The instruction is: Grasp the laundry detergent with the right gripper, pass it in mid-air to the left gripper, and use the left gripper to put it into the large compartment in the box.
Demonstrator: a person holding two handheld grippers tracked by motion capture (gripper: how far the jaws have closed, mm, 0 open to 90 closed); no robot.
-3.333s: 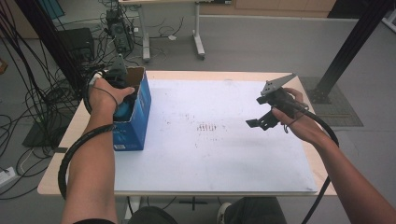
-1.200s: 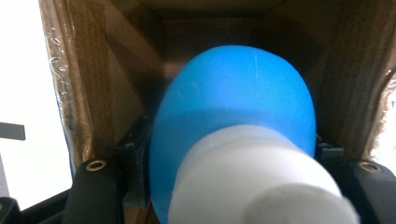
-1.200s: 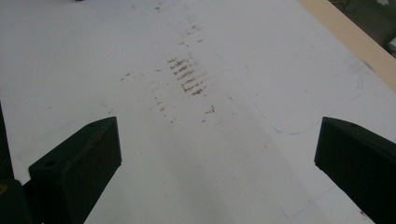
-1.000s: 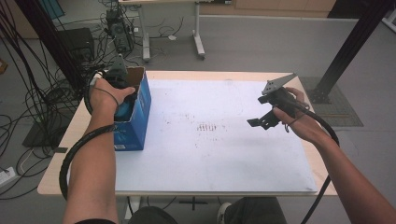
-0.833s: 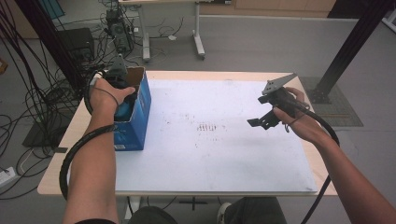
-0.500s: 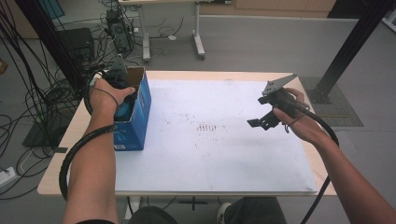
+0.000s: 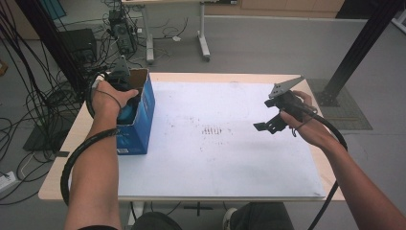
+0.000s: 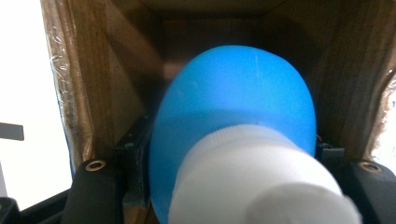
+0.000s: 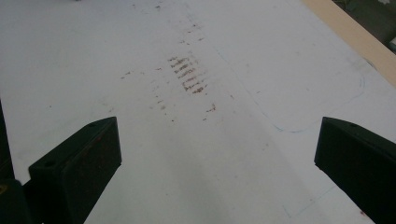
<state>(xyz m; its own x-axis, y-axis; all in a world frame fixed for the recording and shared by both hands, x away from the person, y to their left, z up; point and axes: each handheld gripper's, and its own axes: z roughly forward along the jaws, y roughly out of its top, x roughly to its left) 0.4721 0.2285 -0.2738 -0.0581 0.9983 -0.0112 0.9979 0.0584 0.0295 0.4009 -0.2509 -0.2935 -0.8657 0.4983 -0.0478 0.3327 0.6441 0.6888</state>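
A blue cardboard box [image 7: 141, 125] stands open-topped at the table's left edge. My left gripper [image 7: 126, 101] reaches down into it. In the left gripper view the jaws sit low on either side of a blue bottle [image 8: 233, 102] with a white cap [image 8: 252, 182], and the left gripper [image 8: 231, 156] is shut on it between the box's brown inner walls [image 8: 116, 79]. Over the right side of the table my right gripper [image 7: 269, 123] hovers above the white sheet [image 7: 230, 158]. The right gripper [image 9: 217, 154] is open, its jaws wide apart with nothing between them.
Brown smudge marks [image 9: 187, 74] lie on the sheet's middle. The wooden table edge [image 7: 57, 184] frames the sheet. Cables, a black post [image 7: 356, 52] and a desk leg [image 7: 203, 38] stand on the floor behind and beside the table.
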